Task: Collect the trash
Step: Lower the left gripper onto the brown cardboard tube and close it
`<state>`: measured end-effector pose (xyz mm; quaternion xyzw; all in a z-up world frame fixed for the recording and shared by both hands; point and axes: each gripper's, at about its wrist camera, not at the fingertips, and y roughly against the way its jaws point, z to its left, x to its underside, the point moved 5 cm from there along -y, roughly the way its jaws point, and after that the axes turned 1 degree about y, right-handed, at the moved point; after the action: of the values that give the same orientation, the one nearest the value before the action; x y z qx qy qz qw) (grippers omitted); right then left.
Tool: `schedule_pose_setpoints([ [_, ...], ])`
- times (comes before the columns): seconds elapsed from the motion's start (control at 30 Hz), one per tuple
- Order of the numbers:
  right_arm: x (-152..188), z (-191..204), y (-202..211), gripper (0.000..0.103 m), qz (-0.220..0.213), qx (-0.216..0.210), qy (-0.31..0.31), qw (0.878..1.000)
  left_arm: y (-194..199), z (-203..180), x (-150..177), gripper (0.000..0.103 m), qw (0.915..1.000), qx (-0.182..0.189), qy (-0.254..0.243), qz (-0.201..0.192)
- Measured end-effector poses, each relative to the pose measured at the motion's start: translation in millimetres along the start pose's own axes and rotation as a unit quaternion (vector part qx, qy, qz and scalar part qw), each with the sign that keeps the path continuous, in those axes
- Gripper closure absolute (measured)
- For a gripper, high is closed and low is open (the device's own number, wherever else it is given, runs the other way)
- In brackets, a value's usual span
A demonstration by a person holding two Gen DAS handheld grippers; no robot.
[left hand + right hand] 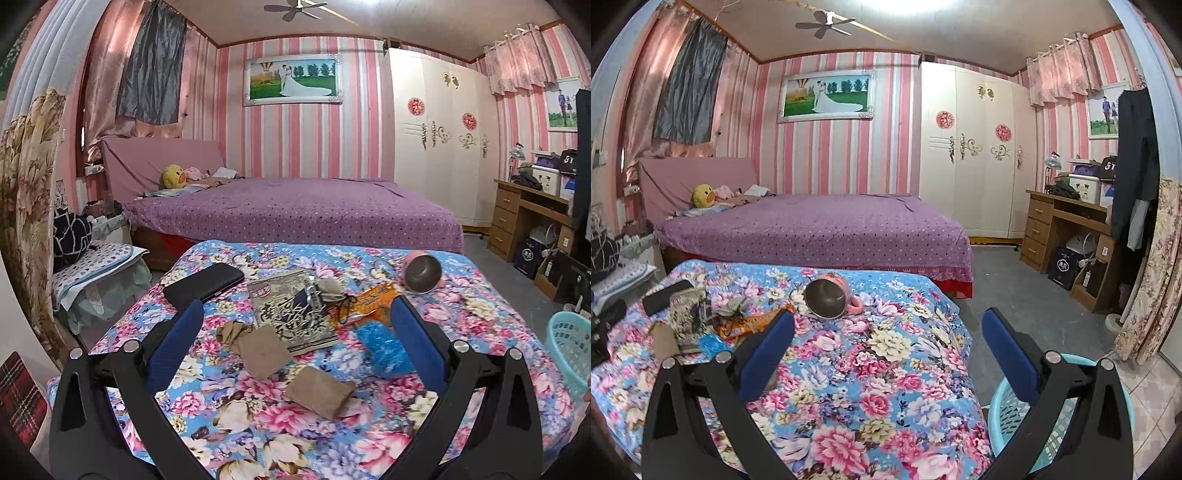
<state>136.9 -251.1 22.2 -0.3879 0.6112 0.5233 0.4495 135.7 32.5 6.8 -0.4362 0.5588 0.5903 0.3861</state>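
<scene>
Both tools, left tool (295, 317) and right tool (888, 325), gape wide and empty; basket (1008, 406) beside floral cover's (871, 369) edge.

Wrappers: we see a crumpled orange plastic wrapper (369, 301) beside a grey printed packet (291, 310) and a blue crinkled wrapper (384, 347), lying on the floral bedspread.
Bin: our turquoise lattice plastic basket (1008, 410) stands on the floor beside the bed.

The turquoise basket (570, 347) is cut off at the left wrist frame's right edge; the grey packet (295, 312) print is unreadable.
</scene>
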Motion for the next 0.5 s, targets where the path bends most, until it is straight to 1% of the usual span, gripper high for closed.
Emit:
schedule_pose_setpoints([
  [0.1, 16, 3, -7, 0.004, 0.001, 0.004, 0.013, 1.000, -10, 5, 9, 0.005, 0.9999, -0.003, 0.000, 0.014],
  [0.23, 35, -2, -26, 0.004, 0.037, -0.010, -0.004, 0.999, -19, 14, 22, 0.005, 0.9993, -0.005, -0.005, 0.036],
  [0.3, 41, -7, -34, 0.004, 0.050, -0.009, -0.010, 0.999, -25, 20, 35, 0.005, 0.9982, 0.000, 0.007, 0.060],
  [0.4, 49, -12, -43, 0.004, 0.074, -0.015, -0.024, 0.997, -32, 23, 50, 0.005, 0.9959, 0.008, 0.011, 0.090],
  [0.43, 50, -13, -45, 0.004, 0.080, -0.013, -0.024, 0.996, -34, 23, 54, 0.005, 0.9955, 0.009, 0.010, 0.094],
  [0.5, 52, -15, -48, 0.004, 0.087, 0.008, -0.015, 0.996, -40, 21, 61, 0.005, 0.9942, 0.012, 0.006, 0.106],
])
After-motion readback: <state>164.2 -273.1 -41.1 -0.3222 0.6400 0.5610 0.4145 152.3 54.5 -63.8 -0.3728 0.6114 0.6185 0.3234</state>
